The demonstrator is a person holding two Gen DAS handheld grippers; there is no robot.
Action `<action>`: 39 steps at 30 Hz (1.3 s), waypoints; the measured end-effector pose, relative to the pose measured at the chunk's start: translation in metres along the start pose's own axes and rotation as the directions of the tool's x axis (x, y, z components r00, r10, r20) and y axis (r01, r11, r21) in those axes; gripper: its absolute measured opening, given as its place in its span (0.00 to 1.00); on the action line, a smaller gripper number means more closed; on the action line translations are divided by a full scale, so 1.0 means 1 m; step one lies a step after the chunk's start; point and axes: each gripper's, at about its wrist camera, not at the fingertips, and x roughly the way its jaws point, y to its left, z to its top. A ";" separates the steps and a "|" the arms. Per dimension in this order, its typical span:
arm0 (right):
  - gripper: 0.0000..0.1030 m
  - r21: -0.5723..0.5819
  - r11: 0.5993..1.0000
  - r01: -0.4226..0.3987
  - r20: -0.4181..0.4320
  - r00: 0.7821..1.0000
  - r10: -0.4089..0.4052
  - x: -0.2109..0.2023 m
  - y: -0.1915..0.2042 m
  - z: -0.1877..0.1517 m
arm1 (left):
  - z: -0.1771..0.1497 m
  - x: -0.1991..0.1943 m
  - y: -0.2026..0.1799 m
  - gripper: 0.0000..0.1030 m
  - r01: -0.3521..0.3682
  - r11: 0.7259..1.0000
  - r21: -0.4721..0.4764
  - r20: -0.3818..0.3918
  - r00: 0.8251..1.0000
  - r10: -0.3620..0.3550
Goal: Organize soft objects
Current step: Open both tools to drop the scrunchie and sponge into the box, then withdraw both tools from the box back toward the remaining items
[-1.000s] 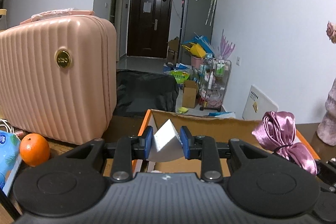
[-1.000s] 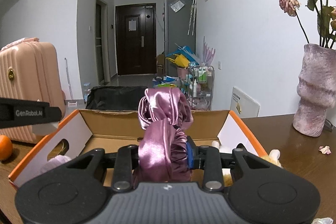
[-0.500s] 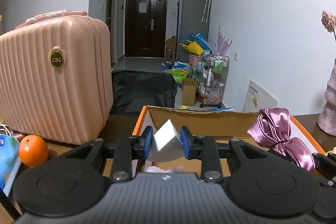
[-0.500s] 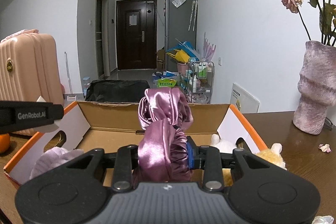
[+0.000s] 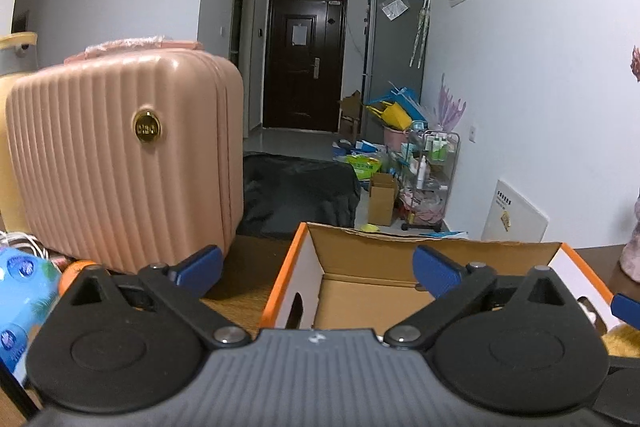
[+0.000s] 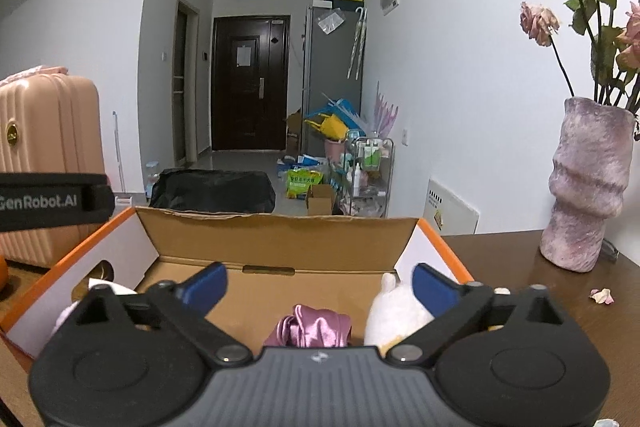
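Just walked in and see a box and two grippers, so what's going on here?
A person is sorting soft things into the cardboard box with two handheld grippers. Both the left gripper and right gripper hang open and empty over the box. Inside lie a purple satin cloth and a white plush toy. A pink suitcase stands to the left of the box, a vase to the right.
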 end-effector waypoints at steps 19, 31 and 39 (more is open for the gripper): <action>1.00 0.014 1.000 -0.010 0.050 0.999 0.010 -0.014 -0.005 -0.007 | -0.002 -0.007 0.008 1.00 0.001 1.000 -0.010 -0.007 1.000 -0.001; 1.00 0.014 1.000 -0.019 0.092 0.996 0.017 -0.038 -0.007 -0.016 | -0.012 -0.023 0.018 1.00 -0.006 1.000 0.000 -0.005 1.000 0.006; 1.00 0.012 1.000 -0.022 0.130 0.991 0.020 -0.063 -0.010 -0.026 | -0.022 -0.047 0.026 1.00 -0.011 1.000 0.008 0.007 1.000 0.011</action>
